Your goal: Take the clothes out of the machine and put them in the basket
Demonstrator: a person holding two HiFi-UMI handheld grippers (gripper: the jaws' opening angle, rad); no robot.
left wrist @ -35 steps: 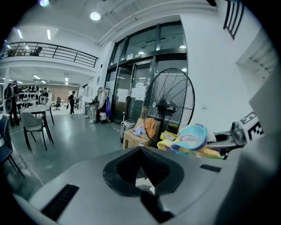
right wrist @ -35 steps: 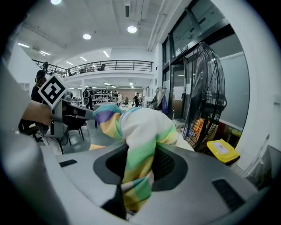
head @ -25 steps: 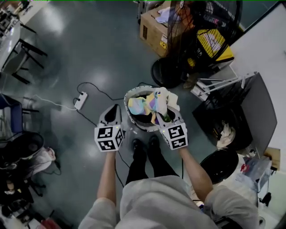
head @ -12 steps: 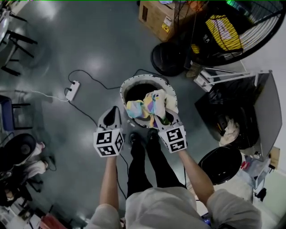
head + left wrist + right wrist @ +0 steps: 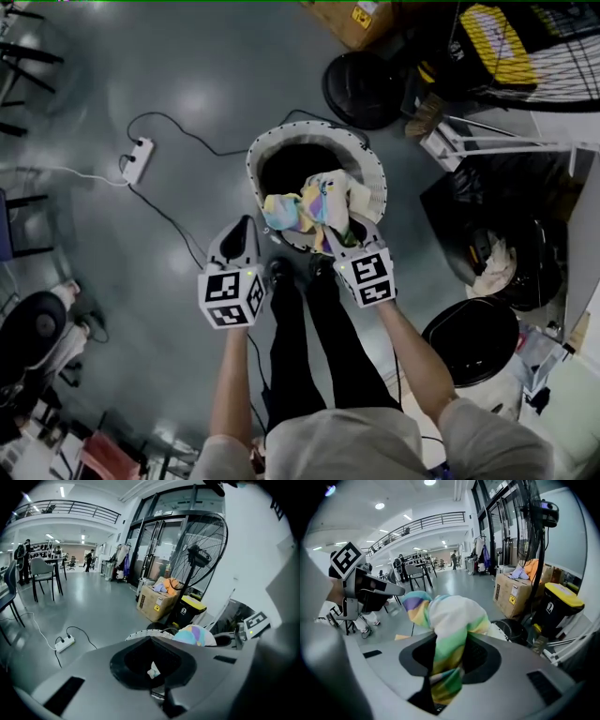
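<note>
At the far left, a power strip [image 5: 138,158] and its cable lie on the floor, well clear of the work.

The left claw [image 5: 244,227] hangs just beside the near-left rim of the basket [image 5: 253,178]. Its jaws are together. A small pale scrap shows in the hollow between them in the left gripper view, and whether it is pinched cannot be determined. This claw carries no garment.

The multicoloured garment [image 5: 305,208] hangs above the near half of the basket opening. Its folds bunch over the dark interior, close to the near rim.

The right claw [image 5: 347,242] is closed on this garment. In the right gripper view the striped cloth runs through the jaws and bulges out past the tips.

The step in hand appears to be the deposit. To do it well:
- Carry the right claw toward the centre of the opening so that no fold drapes over the near rim.
- Bring the bundle low inside the rim before parting the jaws.
- Hold the left claw outside the rim, clear of the drop.

Both forearms reach forward and down. Both claws pitch downward, with the marker cubes facing up.

At the right, a dark open container [image 5: 459,216], probably the machine, holds a pale cloth [image 5: 492,267].
</note>
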